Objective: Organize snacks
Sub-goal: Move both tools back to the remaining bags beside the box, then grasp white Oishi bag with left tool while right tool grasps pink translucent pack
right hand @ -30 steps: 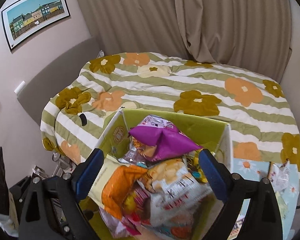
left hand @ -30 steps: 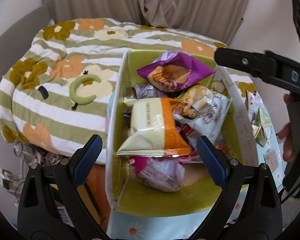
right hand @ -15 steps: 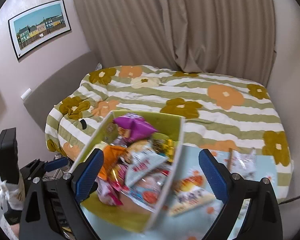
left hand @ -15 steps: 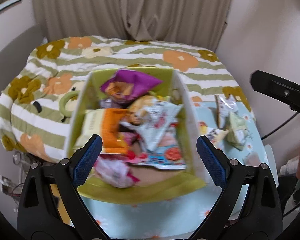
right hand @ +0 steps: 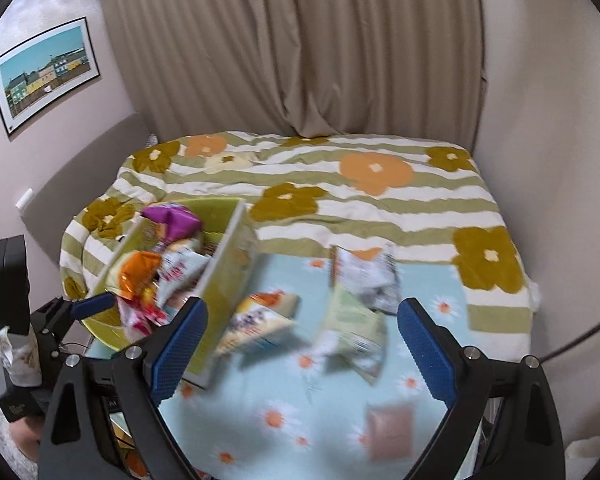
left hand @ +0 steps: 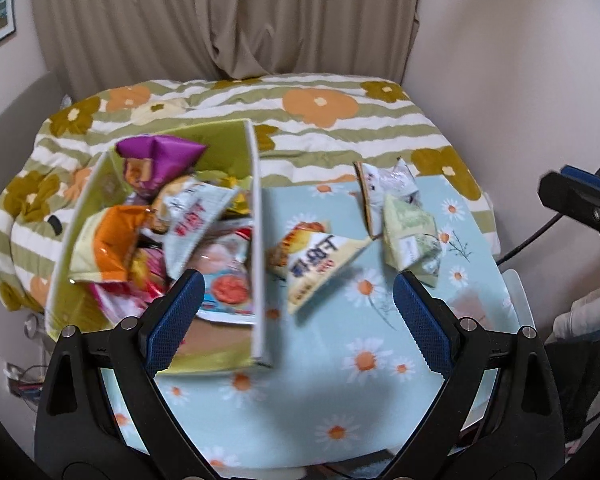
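Both grippers, left [left hand: 296, 312] and right [right hand: 302, 338], spread wide and empty above daisy tablecloth [left hand: 340, 392], snack-filled green box [left hand: 256, 240] at left, three packets loose beside it

Floral bedspread [right hand: 340, 200], beige curtain [right hand: 300, 48], framed picture [right hand: 44, 72]

Left gripper [left hand: 296, 312] held level, jaws spread wide and empty, right gripper [right hand: 302, 340] likewise, jaws wide apart

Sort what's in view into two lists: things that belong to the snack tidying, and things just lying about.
Part of the job:
green box holding snacks
purple packet in the box
yellow packet on the table
pale green packet on the table
white packet behind it

Just lying about:
floral bedspread
curtain
framed picture
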Motion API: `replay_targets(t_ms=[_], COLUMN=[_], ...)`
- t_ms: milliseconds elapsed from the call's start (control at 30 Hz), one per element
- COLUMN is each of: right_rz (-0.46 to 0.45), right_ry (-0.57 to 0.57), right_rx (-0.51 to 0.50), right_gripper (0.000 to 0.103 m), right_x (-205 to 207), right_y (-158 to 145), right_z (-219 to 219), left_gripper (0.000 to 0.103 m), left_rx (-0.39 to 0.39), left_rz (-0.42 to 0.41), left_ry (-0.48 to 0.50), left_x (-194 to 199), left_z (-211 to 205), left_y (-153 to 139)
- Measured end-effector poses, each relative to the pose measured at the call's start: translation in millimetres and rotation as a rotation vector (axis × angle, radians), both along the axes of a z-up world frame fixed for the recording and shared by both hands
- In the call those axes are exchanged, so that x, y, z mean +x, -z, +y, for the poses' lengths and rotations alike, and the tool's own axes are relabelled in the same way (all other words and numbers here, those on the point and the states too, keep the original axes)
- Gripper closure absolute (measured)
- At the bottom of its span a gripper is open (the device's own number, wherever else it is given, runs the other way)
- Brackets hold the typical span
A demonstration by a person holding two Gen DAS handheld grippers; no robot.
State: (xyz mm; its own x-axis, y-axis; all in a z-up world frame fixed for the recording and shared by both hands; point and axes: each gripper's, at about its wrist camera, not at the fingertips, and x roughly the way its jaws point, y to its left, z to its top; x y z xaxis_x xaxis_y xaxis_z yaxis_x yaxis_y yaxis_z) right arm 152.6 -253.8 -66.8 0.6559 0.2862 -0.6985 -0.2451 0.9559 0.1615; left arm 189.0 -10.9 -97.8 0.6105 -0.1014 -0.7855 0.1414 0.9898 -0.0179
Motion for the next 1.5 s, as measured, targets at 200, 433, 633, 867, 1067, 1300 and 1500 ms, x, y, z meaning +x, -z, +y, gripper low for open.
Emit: replay_targets(t_ms=[200,433,633,867,1067,1300,1500], right_rz=[0.038,0.118,0.181,0.257,0.296,0.330,0.343], right_ry=[-0.001,-0.018,-0.034,-0.051,-0.024,-0.023,-0.016], right_rx=[-0.028,-0.039,-0.054,-0.093,-0.119,-0.133,-0.137], right_gripper=[0.008,0.008,0.008,0.008,0.008,0.008,0.008], right_x=[-10.5,-13.7,-15.2,-16.9,-9.3,-3.2,0.4], right_y=[24.7,63.9,106.7,158.4,186.9,205.5,216.6], right_z=[-41.6,-72.2,-76.1,-68.2,-66.3,-58.4,-52.2], left_gripper=[0.008,0.008,0.008,0.008,0.008,0.009,0.027], left_rx=[0.051,0.167,0.269,0.425,0.522,0.565,0.563], left_rz=[0.018,0.048,0.089,0.128,0.183,0.246,0.270], left_ry=[-0.015,0.004,0.031,0.083,0.106,0.125,0.134], left_x=[3.6,11.1,29.5,58.5,88.5,111.6,121.0], left_z=[-42.7,-71.4,-82.4,-95.4,-100.6,-101.6,-98.8], left_y=[19.3,46.3,73.7,106.0,133.4,158.7,169.2])
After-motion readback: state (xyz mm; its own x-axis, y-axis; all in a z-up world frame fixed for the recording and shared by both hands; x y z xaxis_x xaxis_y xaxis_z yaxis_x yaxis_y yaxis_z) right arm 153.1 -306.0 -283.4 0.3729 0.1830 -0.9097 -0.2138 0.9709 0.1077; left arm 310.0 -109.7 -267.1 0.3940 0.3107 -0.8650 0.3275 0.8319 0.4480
